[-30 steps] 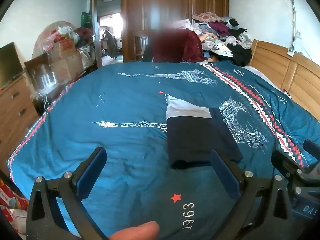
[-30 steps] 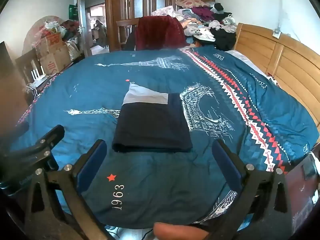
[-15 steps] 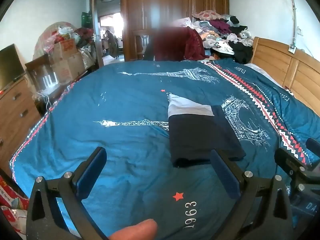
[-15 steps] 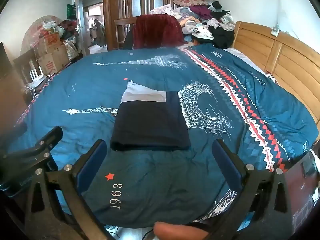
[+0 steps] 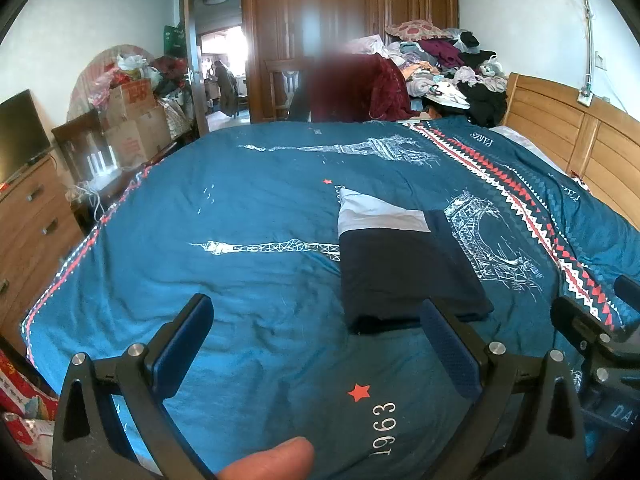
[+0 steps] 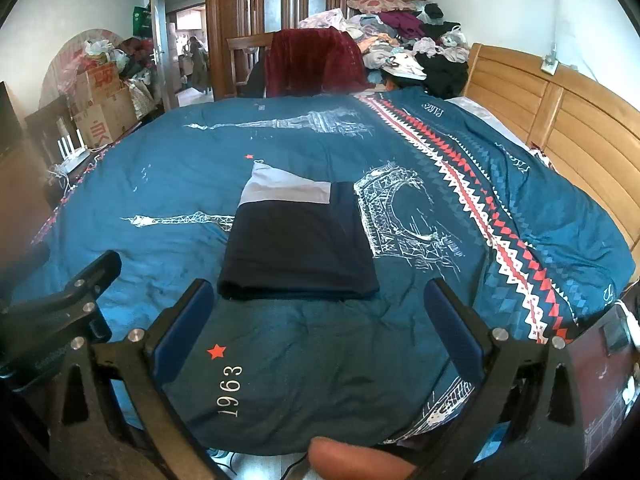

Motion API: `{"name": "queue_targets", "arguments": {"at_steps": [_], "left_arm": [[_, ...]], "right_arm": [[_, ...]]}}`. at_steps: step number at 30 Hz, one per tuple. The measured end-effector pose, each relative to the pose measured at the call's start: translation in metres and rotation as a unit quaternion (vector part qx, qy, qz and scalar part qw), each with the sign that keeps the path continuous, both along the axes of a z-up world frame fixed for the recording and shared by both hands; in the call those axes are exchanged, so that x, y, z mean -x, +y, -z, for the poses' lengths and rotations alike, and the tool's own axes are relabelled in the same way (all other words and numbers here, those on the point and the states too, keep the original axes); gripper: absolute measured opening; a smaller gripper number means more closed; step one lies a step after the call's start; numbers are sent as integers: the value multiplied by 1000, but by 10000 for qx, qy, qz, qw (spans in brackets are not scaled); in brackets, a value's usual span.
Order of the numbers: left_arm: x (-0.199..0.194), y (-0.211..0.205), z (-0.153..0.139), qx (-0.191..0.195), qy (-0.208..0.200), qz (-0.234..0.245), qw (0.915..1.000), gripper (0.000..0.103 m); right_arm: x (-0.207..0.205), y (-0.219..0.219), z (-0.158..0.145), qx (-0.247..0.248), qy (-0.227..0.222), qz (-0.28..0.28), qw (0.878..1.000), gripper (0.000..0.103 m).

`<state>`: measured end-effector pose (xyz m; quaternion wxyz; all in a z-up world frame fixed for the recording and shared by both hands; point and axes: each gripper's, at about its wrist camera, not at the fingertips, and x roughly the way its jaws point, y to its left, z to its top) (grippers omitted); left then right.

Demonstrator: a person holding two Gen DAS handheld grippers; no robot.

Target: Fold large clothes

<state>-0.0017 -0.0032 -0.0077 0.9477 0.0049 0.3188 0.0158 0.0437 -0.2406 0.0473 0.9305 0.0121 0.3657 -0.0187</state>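
Note:
A dark navy garment with a pale grey panel lies folded into a flat rectangle (image 5: pixel 404 268) on the blue bed cover (image 5: pixel 240 240); it also shows in the right wrist view (image 6: pixel 298 246). My left gripper (image 5: pixel 316 320) is open and empty, held above the bed's near edge, short of the garment and to its left. My right gripper (image 6: pixel 318 304) is open and empty, just short of the garment's near edge. Each gripper shows at the side of the other's view.
A wooden headboard (image 6: pixel 560 120) runs along the right. A pile of clothes (image 6: pixel 400 36) and a chair with a red throw (image 6: pixel 316 60) stand at the far side. A dresser (image 5: pixel 28 220) and cardboard boxes (image 5: pixel 132 116) are on the left.
Both grippers have drawn back and risen a little from the folded garment. Both stay open. The garment has not moved.

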Motion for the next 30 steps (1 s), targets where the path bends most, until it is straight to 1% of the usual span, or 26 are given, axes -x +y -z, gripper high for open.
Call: {"name": "queue_targets", "arguments": {"at_steps": [16, 30], "left_arm": [[1, 0, -1, -13, -7, -4, 10000, 103], [-2, -3, -9, -23, 10, 3, 10000, 103]], "right_arm": [[-1, -2, -3, 8, 30, 65, 10000, 103], [-3, -4, -3, 36, 50, 136, 9999, 103]]}}
